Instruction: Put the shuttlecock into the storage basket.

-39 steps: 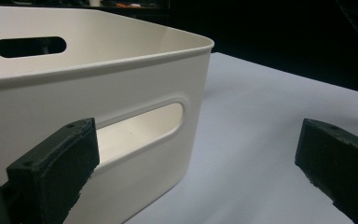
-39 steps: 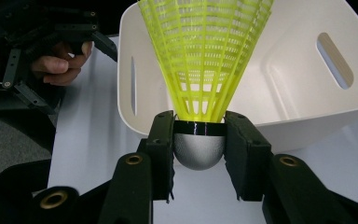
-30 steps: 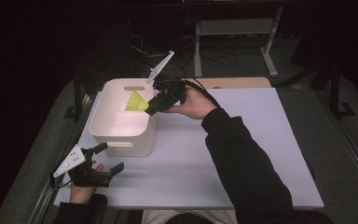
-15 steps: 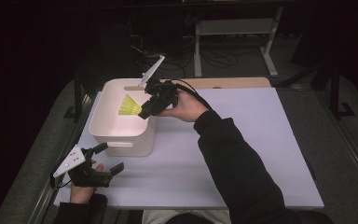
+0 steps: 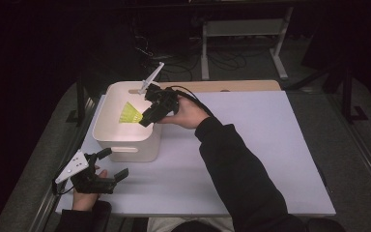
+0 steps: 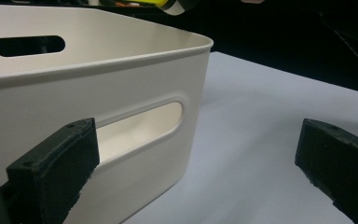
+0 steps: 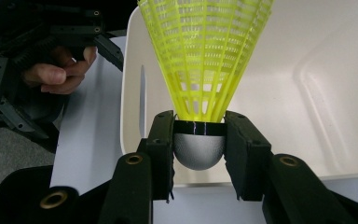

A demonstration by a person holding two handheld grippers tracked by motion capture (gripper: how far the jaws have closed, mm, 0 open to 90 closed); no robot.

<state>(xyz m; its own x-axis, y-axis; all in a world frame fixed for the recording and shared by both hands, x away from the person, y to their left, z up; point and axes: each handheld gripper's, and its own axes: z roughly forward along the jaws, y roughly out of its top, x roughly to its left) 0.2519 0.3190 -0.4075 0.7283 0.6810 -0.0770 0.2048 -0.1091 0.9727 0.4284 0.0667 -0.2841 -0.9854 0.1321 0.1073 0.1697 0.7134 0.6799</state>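
Shuttlecock (image 7: 204, 70) cork-down, skirt toward bin (image 7: 307, 70) floor

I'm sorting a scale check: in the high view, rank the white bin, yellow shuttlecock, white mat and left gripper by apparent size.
1. white mat
2. white bin
3. left gripper
4. yellow shuttlecock, which is held nearer the camera, over the bin, yet plainly looks smallest.

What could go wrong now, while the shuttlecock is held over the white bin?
1. The right gripper pinches the shuttlecock only by its rounded grey cap; the cap might slip from the pads and the shuttlecock fall early or crooked.
2. The shuttlecock hangs close to the near wall of the white bin; if released here it could perhaps catch the rim and land outside.
3. The left gripper rests open beside the bin, not holding it, so a knock might shift the bin.
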